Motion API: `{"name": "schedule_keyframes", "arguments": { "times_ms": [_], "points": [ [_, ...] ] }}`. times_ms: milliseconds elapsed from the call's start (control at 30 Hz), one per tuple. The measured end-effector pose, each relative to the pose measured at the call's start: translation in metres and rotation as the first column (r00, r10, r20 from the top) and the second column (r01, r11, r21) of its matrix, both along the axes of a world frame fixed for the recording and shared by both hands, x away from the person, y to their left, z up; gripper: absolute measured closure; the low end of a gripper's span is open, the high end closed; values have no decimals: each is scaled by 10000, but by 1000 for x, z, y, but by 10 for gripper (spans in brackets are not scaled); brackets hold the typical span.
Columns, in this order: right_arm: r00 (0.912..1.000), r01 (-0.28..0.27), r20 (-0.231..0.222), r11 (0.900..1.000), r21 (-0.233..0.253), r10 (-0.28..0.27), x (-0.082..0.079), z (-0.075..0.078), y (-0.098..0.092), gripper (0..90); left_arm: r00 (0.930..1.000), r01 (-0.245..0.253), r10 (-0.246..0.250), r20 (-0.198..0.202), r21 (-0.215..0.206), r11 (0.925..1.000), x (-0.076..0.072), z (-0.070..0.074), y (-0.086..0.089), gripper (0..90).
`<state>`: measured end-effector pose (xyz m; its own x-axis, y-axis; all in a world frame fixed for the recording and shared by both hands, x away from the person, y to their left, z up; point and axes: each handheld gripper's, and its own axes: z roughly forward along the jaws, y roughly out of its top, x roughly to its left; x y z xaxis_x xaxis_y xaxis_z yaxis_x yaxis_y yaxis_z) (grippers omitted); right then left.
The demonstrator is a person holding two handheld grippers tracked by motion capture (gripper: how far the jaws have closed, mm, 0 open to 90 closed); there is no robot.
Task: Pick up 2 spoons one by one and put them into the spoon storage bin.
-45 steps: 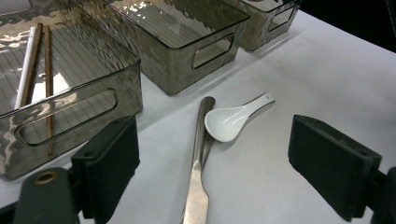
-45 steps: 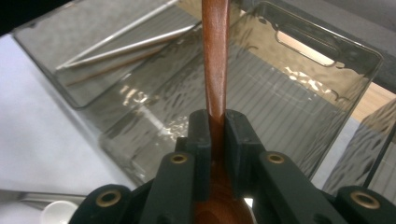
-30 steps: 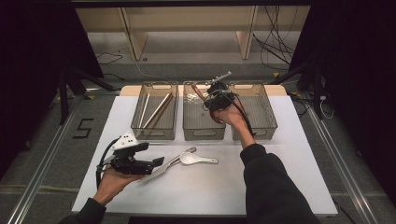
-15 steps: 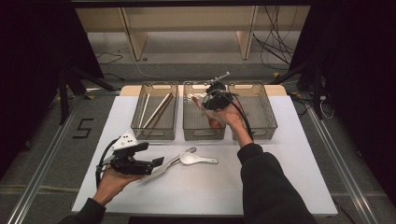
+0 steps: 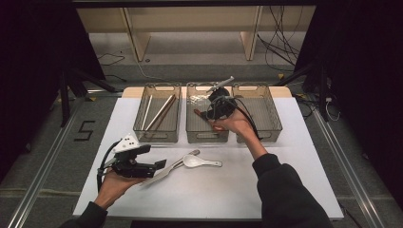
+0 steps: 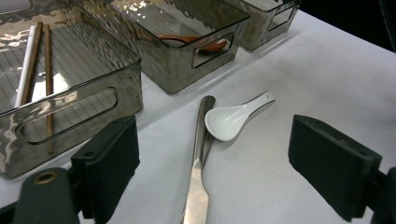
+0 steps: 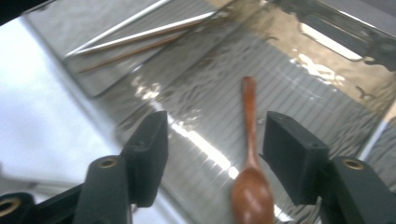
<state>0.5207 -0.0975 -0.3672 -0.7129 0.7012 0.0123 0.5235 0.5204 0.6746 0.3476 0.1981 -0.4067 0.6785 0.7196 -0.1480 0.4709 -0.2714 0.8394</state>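
Beneath both grippers lay a white table (image 5: 285, 185), standing on a grey floor with metal rails along each side; dark curtains hung at left and right, and wooden shelving and loose cables sat beyond the table's far edge. Left of the left gripper (image 5: 159, 165), a black "5" (image 5: 85, 130) was marked on the floor. That gripper's jaws stood wide and empty, with a white spoon (image 6: 233, 119) and a metal knife (image 6: 198, 182) just ahead. Over the middle bin (image 5: 202, 128), the right gripper (image 7: 212, 140) was open too, the wooden spoon (image 7: 252, 186) lying loose in the bin below its jaws.
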Motion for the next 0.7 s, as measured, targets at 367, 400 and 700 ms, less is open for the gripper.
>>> {"name": "schedule_keyframes", "arguments": {
  "times_ms": [367, 400, 700],
  "points": [
    [9901, -1399, -48, 9898, 285, 1401, -54, -5, -4, 350, 9999, -125, 125, 40, -10, 9999, -1, 0, 2, 159],
    [9879, -1549, -25, 9875, 284, 1550, -57, -6, -4, 348, 9999, -128, 128, 35, -10, 9999, -1, 0, 2, 159],
    [9691, -2410, -610, 9702, -269, 2390, -77, -28, 1, 341, 9999, -126, 126, 43, -16, 9999, -1, 0, 2, 158]
  ]
}}
